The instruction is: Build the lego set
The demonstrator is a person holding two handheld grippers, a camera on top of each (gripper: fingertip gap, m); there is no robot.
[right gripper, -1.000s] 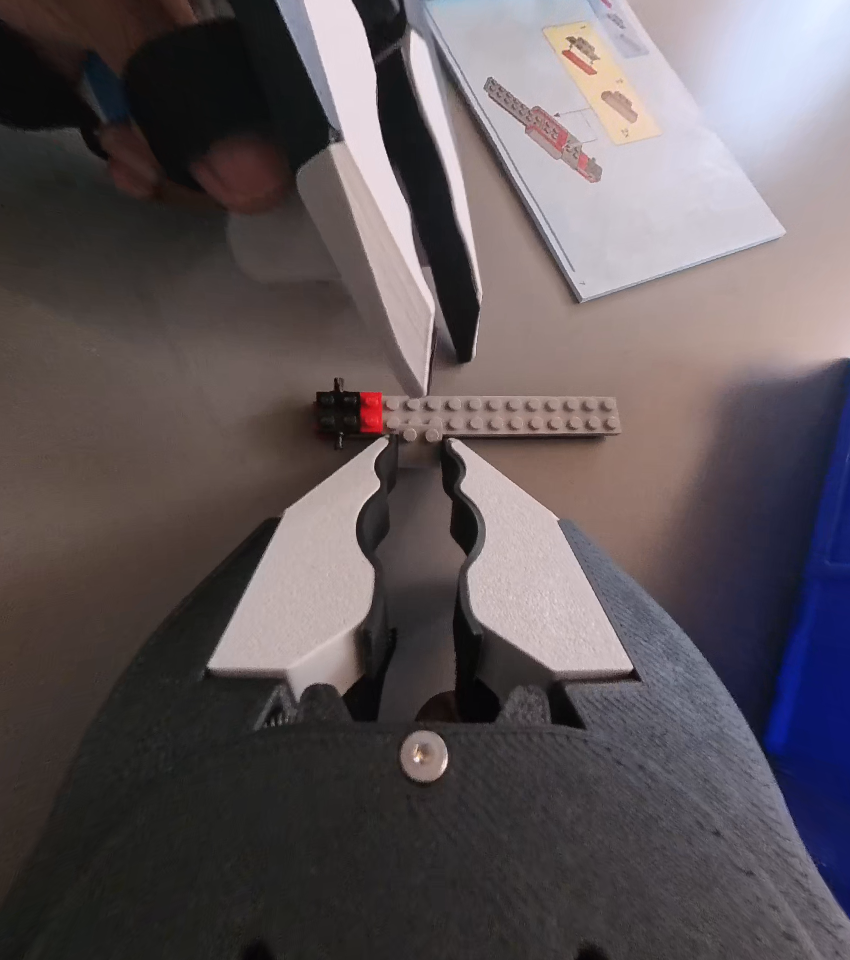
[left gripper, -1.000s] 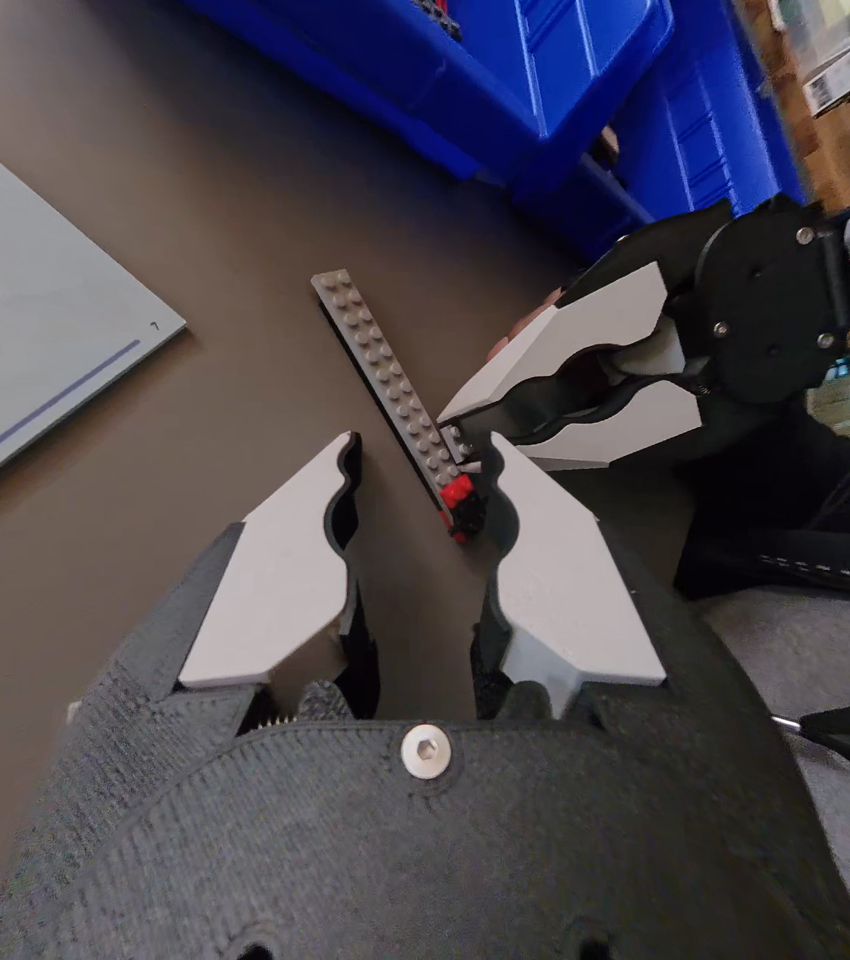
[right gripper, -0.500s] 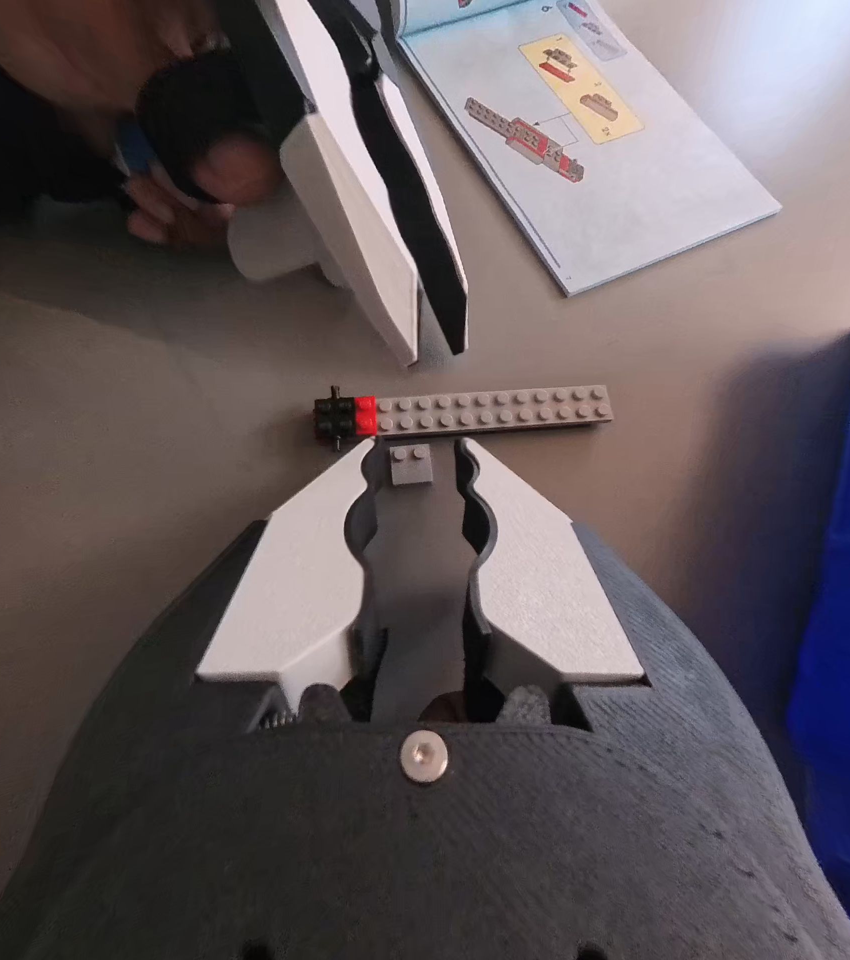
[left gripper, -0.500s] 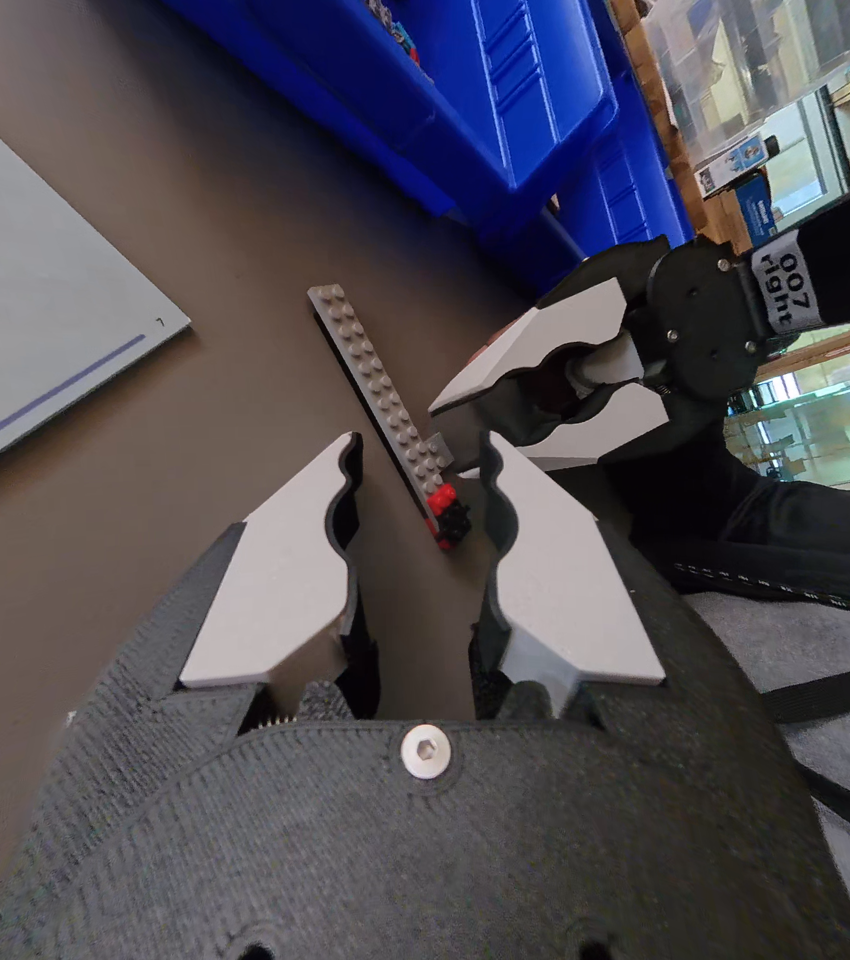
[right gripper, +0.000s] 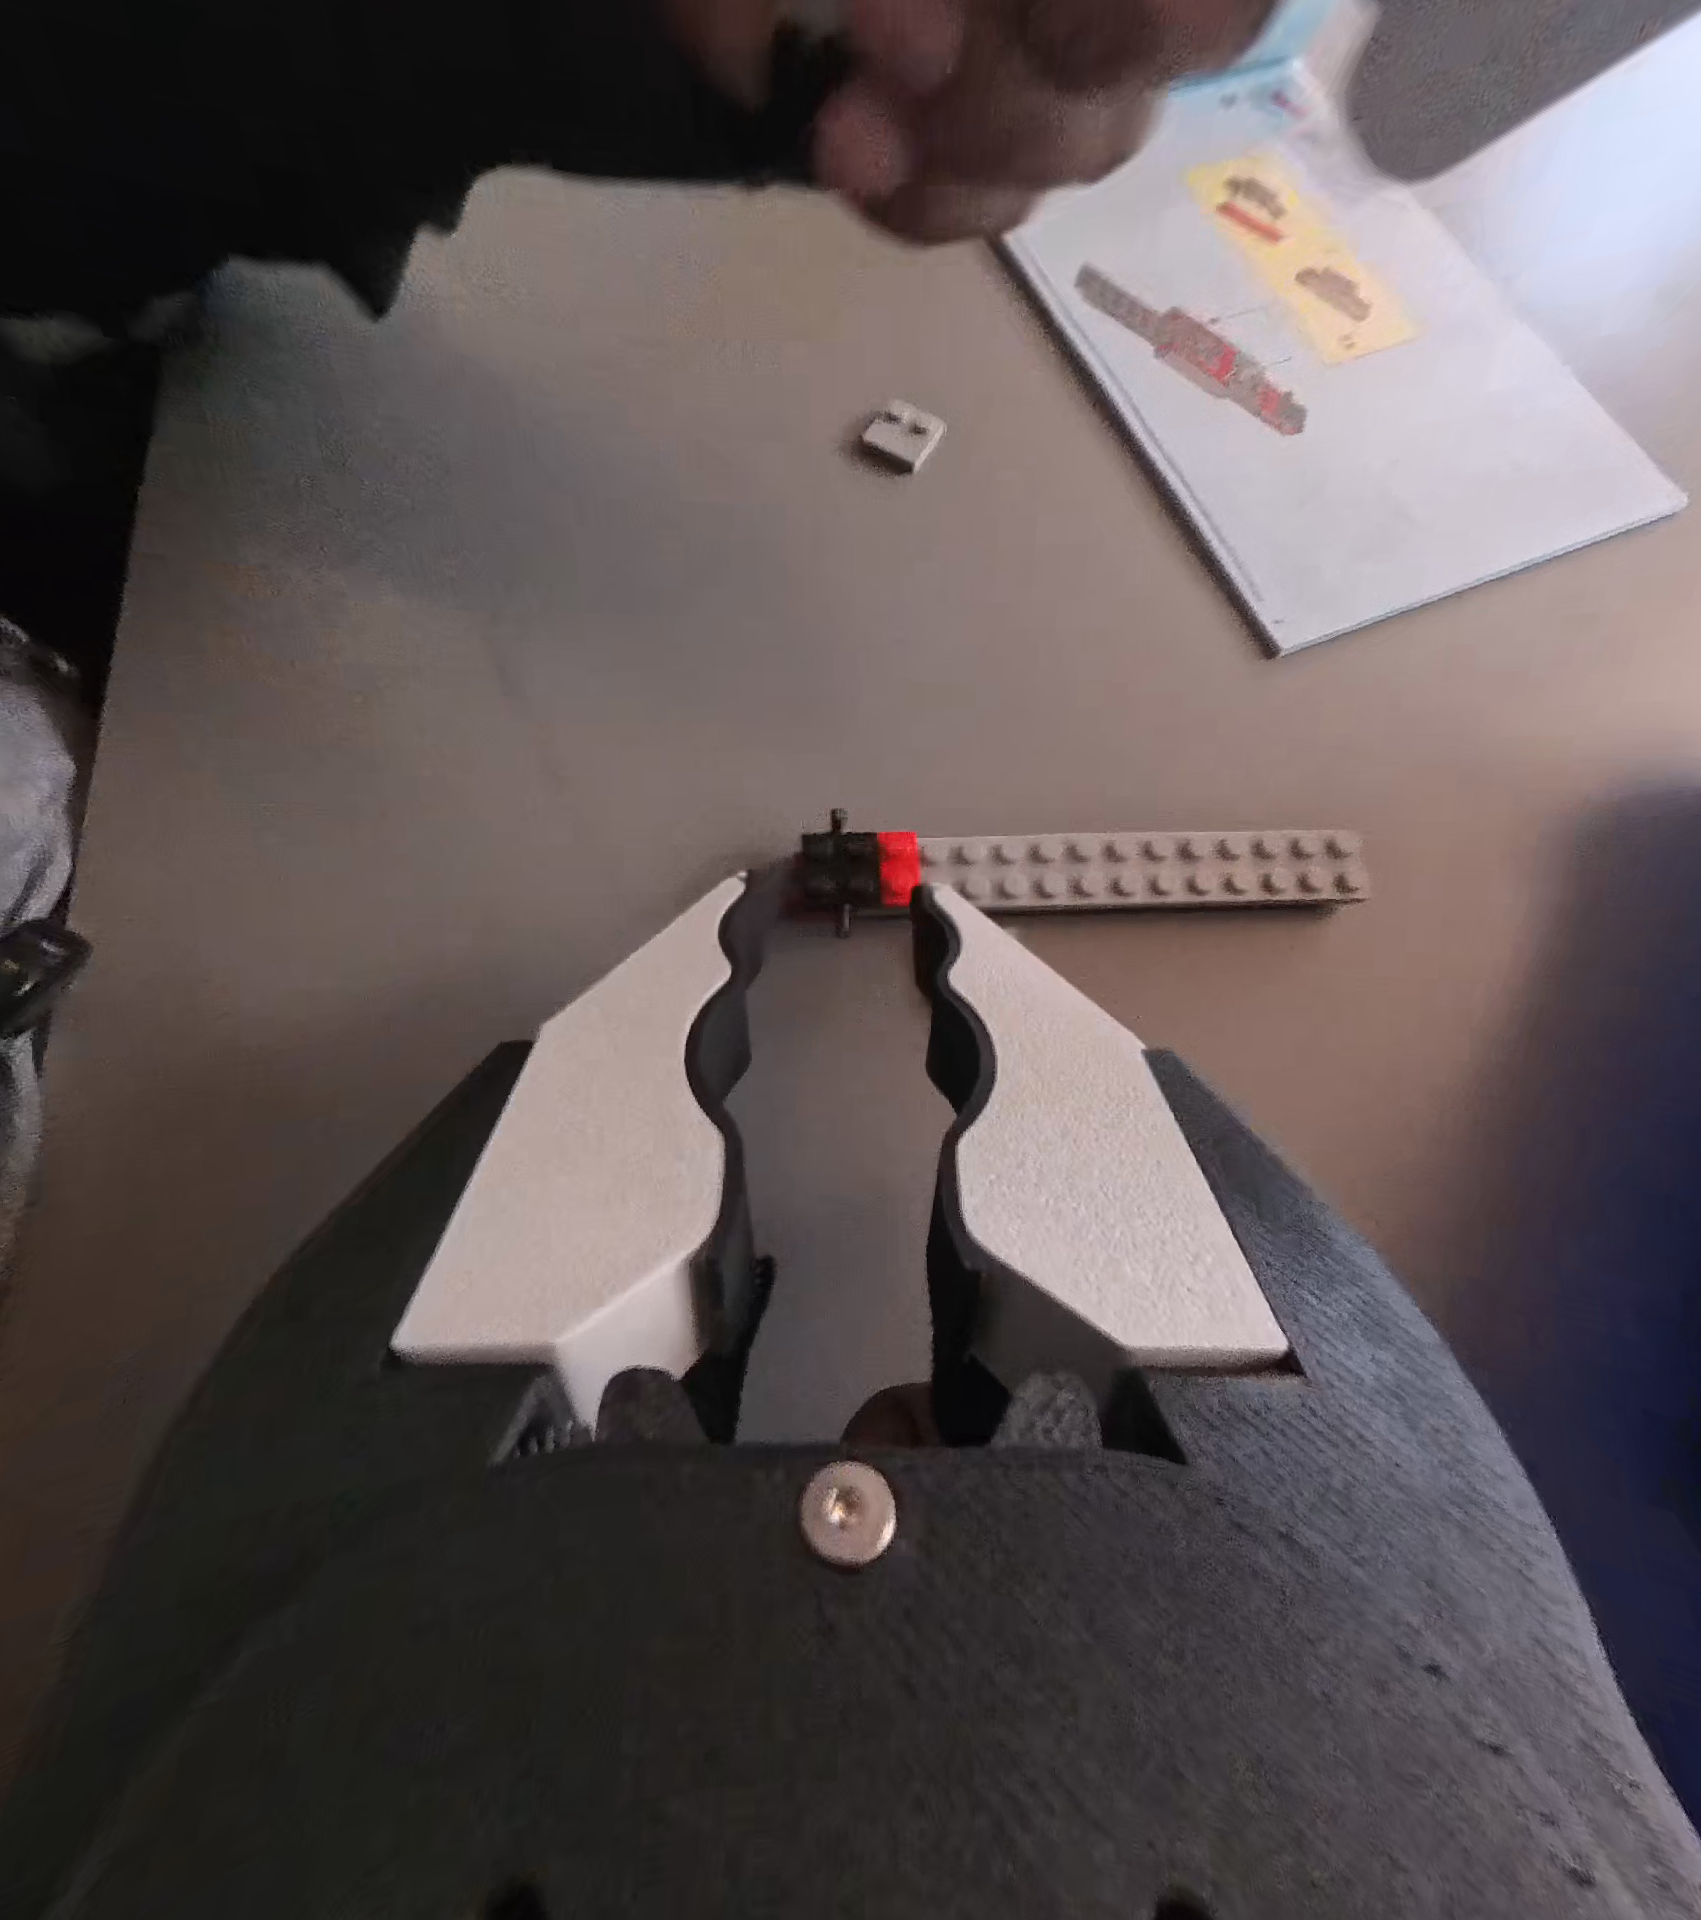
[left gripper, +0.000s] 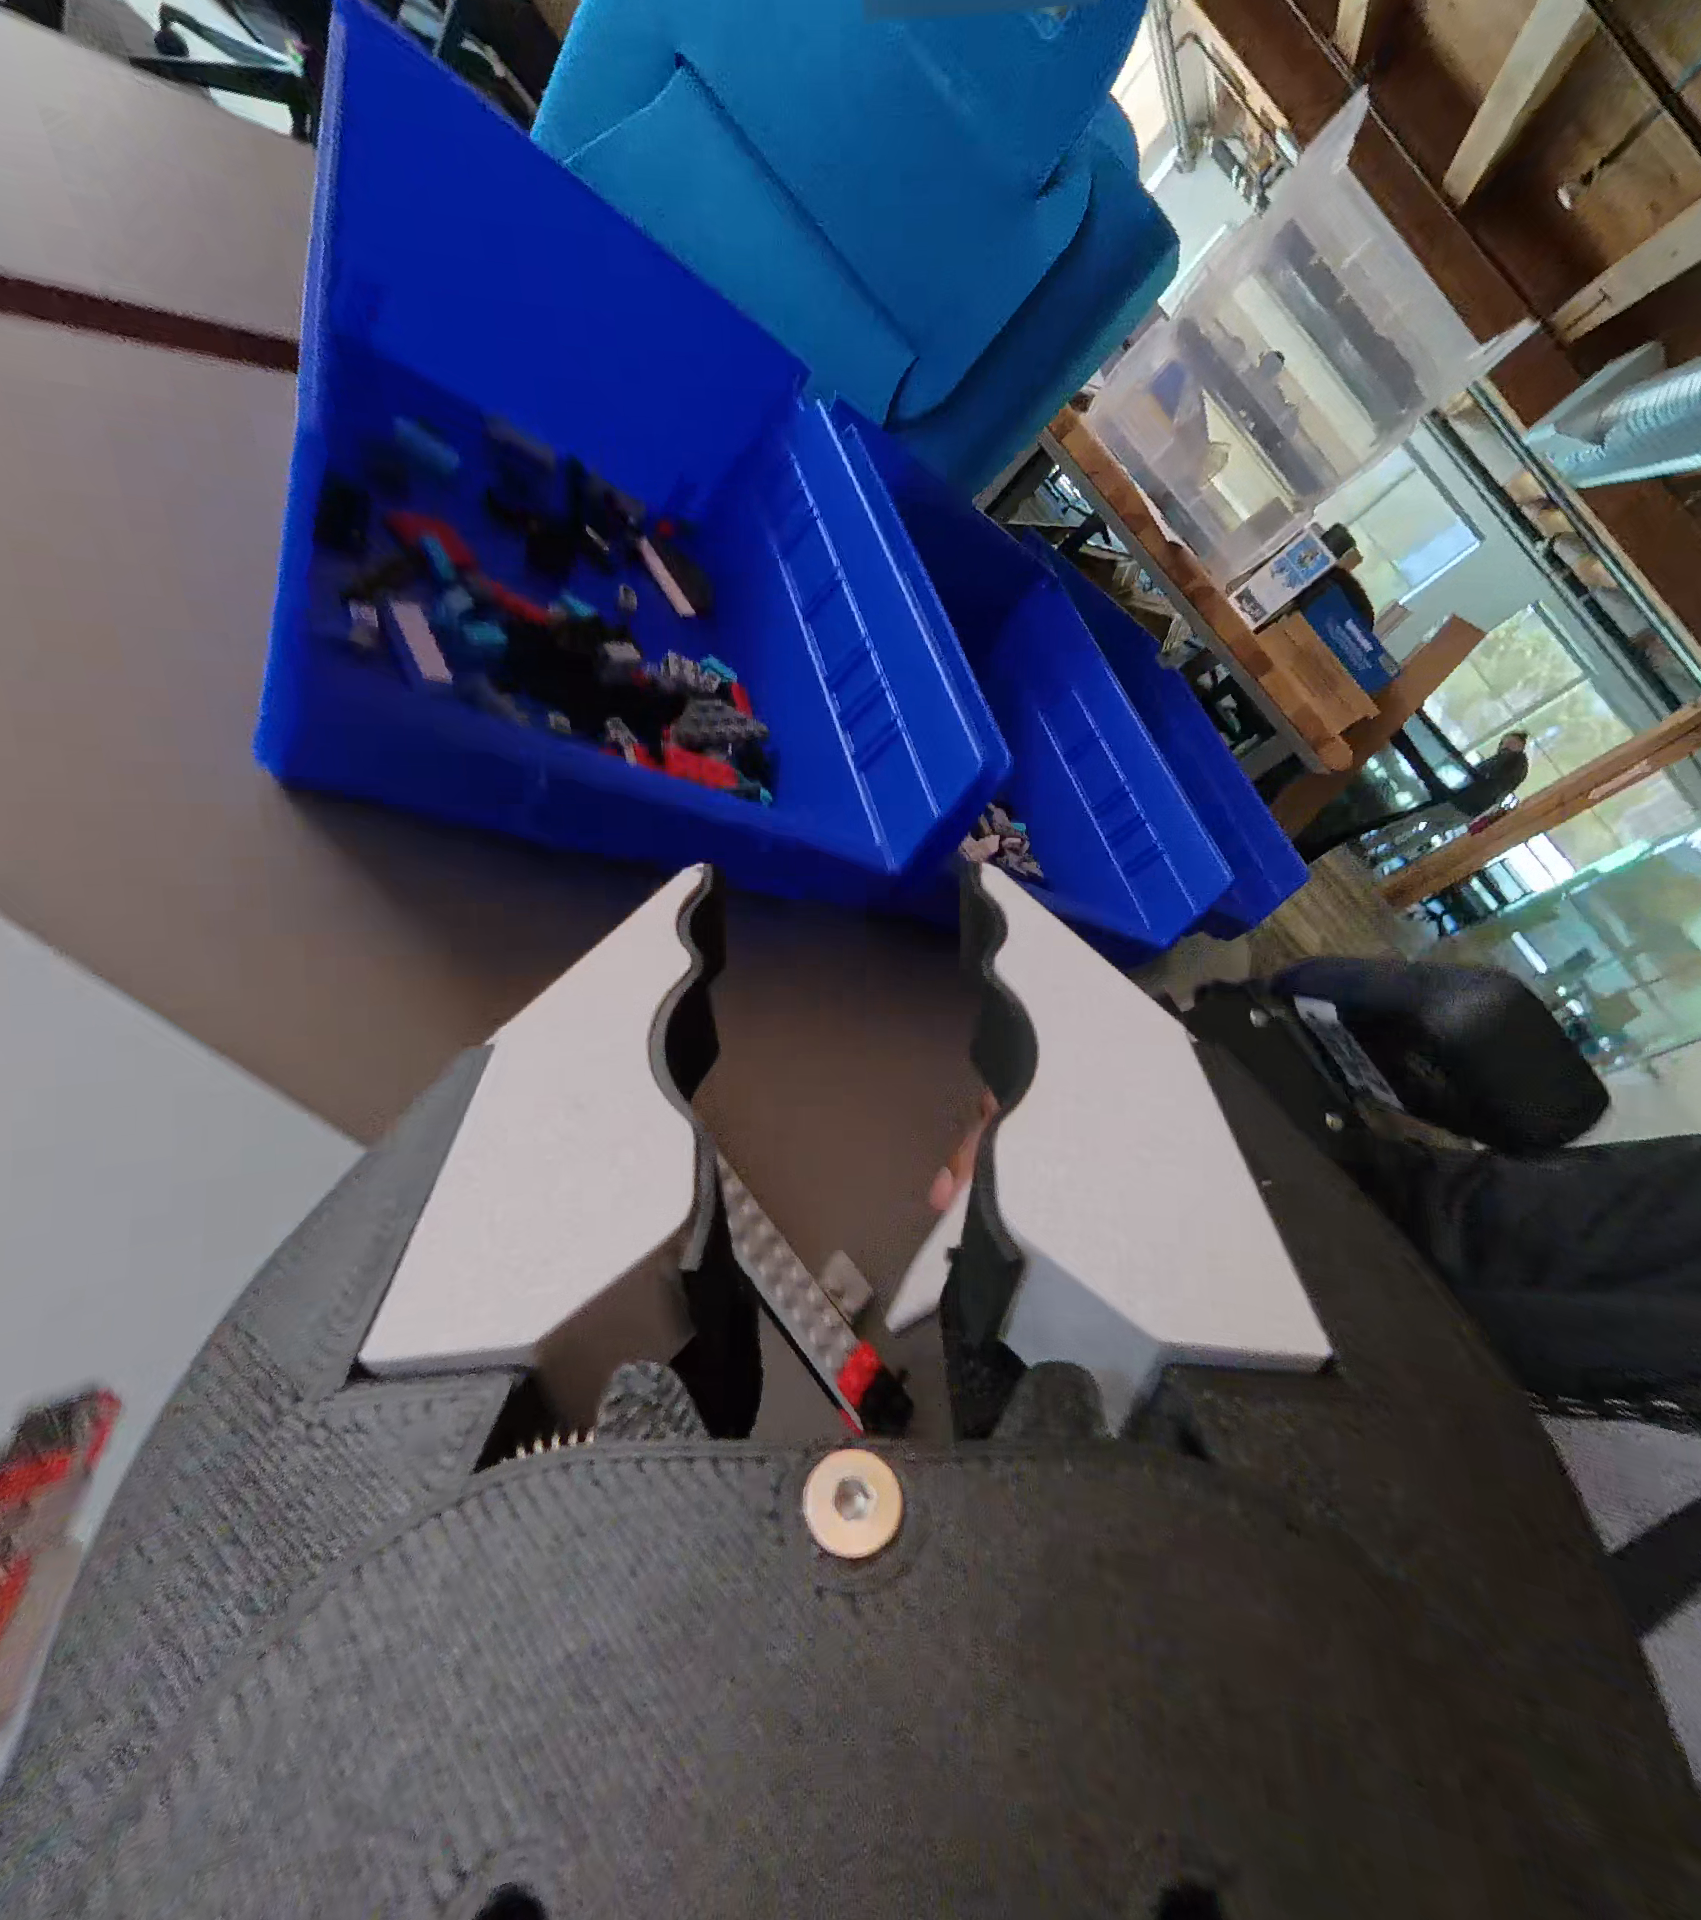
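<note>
On a brown tabletop (right gripper: 534, 644), the long grey studded plate (right gripper: 1147, 871) lies flat with a red brick (right gripper: 896, 869) and a black piece (right gripper: 838, 869) fixed at one end, while the right gripper (right gripper: 830, 891) hovers just in front of that end, its fingers spread and empty. A small grey plate (right gripper: 903, 436) sits alone farther out, well apart from the strip and near the open instruction booklet (right gripper: 1345, 395). The left gripper (left gripper: 835, 904), also spread wide and holding nothing, is raised above the table and faces a blue bin (left gripper: 513, 270) of loose pieces (left gripper: 555, 644).
</note>
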